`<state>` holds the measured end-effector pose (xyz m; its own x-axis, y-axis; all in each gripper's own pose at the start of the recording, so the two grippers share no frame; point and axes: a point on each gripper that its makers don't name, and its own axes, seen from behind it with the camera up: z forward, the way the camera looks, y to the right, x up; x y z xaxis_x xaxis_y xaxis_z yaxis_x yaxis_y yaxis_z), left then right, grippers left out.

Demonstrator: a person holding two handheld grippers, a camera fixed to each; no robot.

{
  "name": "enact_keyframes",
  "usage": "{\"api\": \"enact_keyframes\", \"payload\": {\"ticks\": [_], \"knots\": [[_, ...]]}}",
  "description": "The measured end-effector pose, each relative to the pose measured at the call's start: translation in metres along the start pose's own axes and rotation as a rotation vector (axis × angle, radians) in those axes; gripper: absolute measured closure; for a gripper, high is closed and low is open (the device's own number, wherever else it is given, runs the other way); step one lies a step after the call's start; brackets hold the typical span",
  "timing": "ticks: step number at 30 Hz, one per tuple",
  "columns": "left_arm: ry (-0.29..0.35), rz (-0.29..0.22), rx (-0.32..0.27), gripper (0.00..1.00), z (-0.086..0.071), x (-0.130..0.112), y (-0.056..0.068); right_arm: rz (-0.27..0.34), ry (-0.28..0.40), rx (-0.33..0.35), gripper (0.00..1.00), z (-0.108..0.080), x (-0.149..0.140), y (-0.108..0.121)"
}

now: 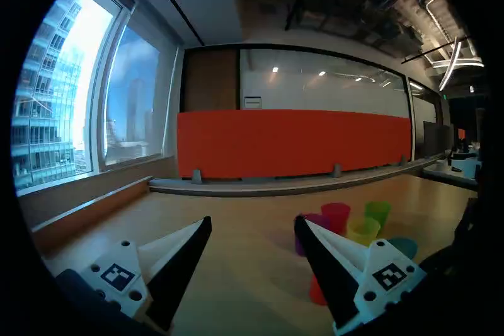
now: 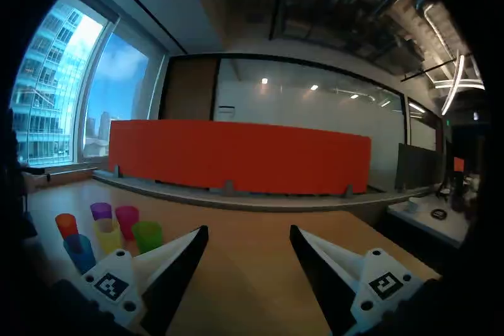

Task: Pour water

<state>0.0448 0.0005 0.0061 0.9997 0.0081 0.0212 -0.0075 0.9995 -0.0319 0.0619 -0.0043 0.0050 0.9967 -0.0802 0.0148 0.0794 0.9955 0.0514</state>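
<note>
Black-tipped fingers of the left gripper (image 1: 252, 222) stand wide apart over the wooden table (image 1: 252, 260), with nothing between them. Plastic cups cluster on the table past the finger at the picture's right: a purple cup (image 1: 318, 222), pink cup (image 1: 335, 213), green cup (image 1: 378, 211), yellow cup (image 1: 363, 230), teal cup (image 1: 404, 246) and orange cup (image 1: 316, 292). The right gripper (image 2: 247, 230) is likewise spread and empty, the cups off to its left, near an orange divider panel (image 2: 239, 153).
</note>
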Motion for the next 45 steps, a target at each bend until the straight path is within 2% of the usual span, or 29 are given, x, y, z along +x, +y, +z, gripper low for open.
{"api": "enact_keyframes", "payload": {"ticks": [6, 18, 27, 33, 45], "knots": [[-0.013, -0.008, 0.0, 0.01, 0.003, 0.031, -0.004, 0.002, 0.0, 0.02, 0.0, 0.002, 0.026, -0.003], [-0.028, -0.032, -0.023, 0.01, 0.015, 0.084, -0.01, 0.034, -0.014, 0.01, 0.0, 0.014, 0.069, 0.007], [-0.037, -0.032, -0.039, 0.02, 0.023, 0.115, -0.009, 0.056, -0.019, 0.015, 0.0, 0.022, 0.102, 0.008], [-0.042, -0.034, -0.043, 0.01, 0.027, 0.127, -0.01, 0.054, -0.021, 0.02, 0.0, 0.025, 0.117, 0.008], [-0.044, -0.042, -0.068, 0.01, 0.03, 0.138, -0.006, 0.054, -0.028, 0.027, 0.0, 0.026, 0.124, 0.005]]}}
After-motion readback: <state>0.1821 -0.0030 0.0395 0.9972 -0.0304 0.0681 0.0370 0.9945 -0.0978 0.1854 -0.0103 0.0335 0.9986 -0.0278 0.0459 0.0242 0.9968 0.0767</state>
